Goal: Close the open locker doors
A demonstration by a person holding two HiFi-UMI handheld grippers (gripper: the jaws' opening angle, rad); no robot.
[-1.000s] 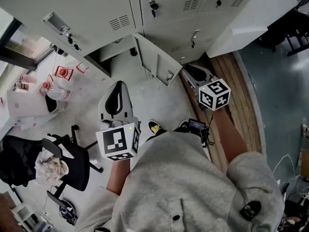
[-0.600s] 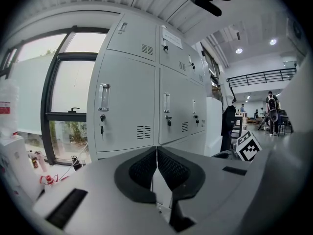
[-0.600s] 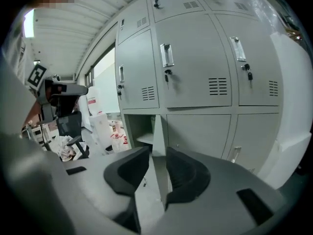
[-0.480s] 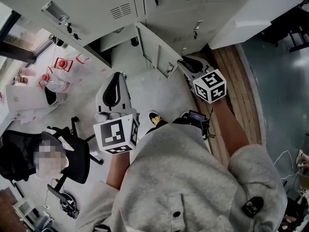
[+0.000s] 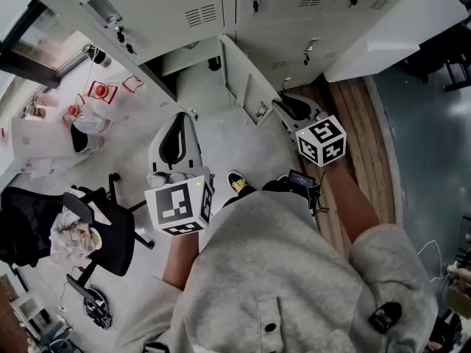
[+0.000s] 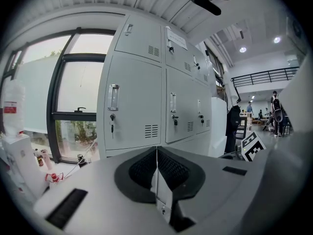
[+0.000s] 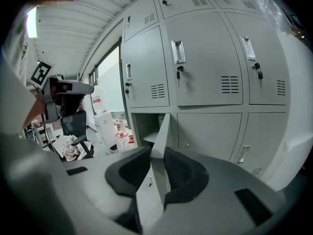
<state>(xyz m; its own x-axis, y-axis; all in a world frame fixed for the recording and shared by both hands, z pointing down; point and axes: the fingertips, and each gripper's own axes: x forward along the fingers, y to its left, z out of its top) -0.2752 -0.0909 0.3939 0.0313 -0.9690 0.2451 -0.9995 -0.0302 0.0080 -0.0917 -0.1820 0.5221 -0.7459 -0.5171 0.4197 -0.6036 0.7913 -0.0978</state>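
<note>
One pale-grey bottom-row locker door point(image 5: 243, 87) ajar | left tool point(image 6: 156, 151) closed, empty | right tool point(image 7: 156, 153) just narrowing, apart, door edge between

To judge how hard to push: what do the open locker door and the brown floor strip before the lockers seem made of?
The open locker door looks like thin sheet metal, painted matt pale grey: slim flat panel, like the vented closed lockers. The floor strip looks like wood planks, perhaps laminate: brown lengthwise lines.
</note>
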